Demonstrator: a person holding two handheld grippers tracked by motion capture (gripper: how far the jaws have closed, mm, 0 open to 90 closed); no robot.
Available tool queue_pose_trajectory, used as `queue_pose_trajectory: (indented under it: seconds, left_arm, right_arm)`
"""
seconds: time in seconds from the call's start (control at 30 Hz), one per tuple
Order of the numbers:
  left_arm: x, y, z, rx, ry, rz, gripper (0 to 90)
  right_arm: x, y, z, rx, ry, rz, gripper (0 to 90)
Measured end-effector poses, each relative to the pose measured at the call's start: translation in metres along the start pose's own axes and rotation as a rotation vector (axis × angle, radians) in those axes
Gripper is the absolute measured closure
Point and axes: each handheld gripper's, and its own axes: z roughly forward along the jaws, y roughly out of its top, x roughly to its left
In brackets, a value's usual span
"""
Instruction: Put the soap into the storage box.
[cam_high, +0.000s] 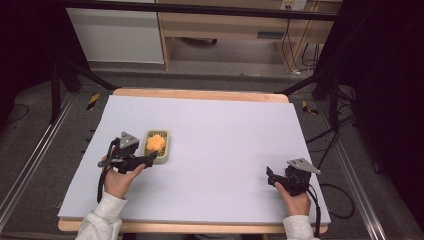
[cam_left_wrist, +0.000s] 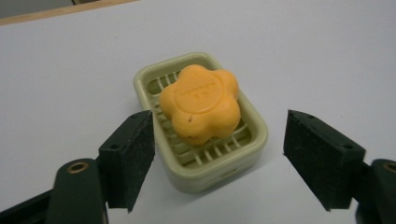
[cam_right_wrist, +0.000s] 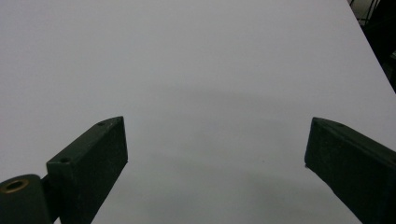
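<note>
An orange flower-shaped soap (cam_high: 155, 142) (cam_left_wrist: 201, 103) lies in a pale green slatted soap dish (cam_high: 163, 159) (cam_left_wrist: 254, 140) on the left half of the white table top (cam_high: 230, 125). My left gripper (cam_high: 150, 161) (cam_left_wrist: 218, 140) is level with the dish's near end, open, its jaws standing either side of the dish. The left pad sits close to the dish's corner and the other pad stands well apart. Near the table's front right, my right gripper (cam_high: 271, 176) (cam_right_wrist: 215, 126) is open over bare white surface with nothing between its jaws.
A wooden rim (cam_high: 200, 93) edges the table at the back. Beyond it are a light wood shelf unit (cam_high: 225, 30), dark frame legs and cables on the floor. The white sheet (cam_right_wrist: 196, 56) stretches wide between the two hands.
</note>
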Motion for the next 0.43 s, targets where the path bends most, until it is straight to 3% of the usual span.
queue_pose_trajectory:
  seconds: [0.13, 0.33, 0.43]
  left_arm:
    - [0.010, -0.017, -0.008, -0.020, -0.015, -0.017, 26.4]
    - [0.022, -0.041, -0.017, -0.006, 0.014, -0.040, 26.2]
    - [0.027, -0.050, -0.022, 0.005, 0.021, -0.023, 26.2]
  right_arm:
    - [-0.002, -0.001, 0.000, -0.001, -0.006, 0.000, 6.4]
    - [-0.004, -0.003, -0.001, 0.006, -0.014, -0.002, 6.6]
    - [-0.004, -0.003, -0.002, 0.008, -0.014, -0.001, 6.6]
